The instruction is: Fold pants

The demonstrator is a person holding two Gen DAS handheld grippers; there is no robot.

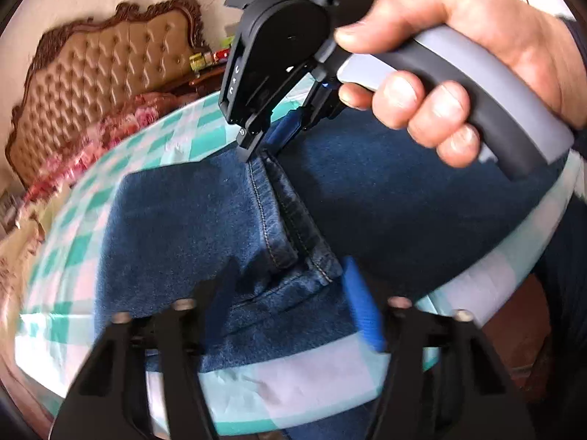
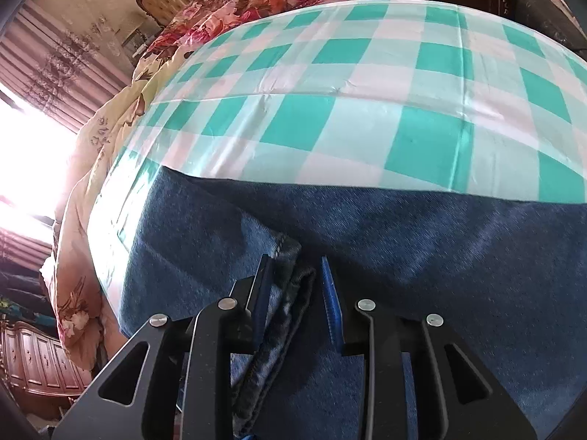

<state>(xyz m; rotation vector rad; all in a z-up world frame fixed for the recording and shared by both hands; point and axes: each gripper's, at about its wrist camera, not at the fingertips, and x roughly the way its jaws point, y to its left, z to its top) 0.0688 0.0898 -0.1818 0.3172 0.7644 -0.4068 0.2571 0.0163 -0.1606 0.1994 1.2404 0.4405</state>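
Heavy, limp jeans (image 2: 403, 227): right claw (image 2: 297, 293) straddles the stitched hem, unclenched; left claw (image 1: 290, 293) spread wide above another hem.

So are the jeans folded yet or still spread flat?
Partly folded: the jeans lie doubled on the checkered cloth, hemmed edges stacked at the middle, between the right gripper's open fingers.

No legible text, label, brand or number appears in either wrist view. Small white marks stand on the front face of the right gripper (image 1: 273, 143), seen ahead of the left tool, but cannot be read.
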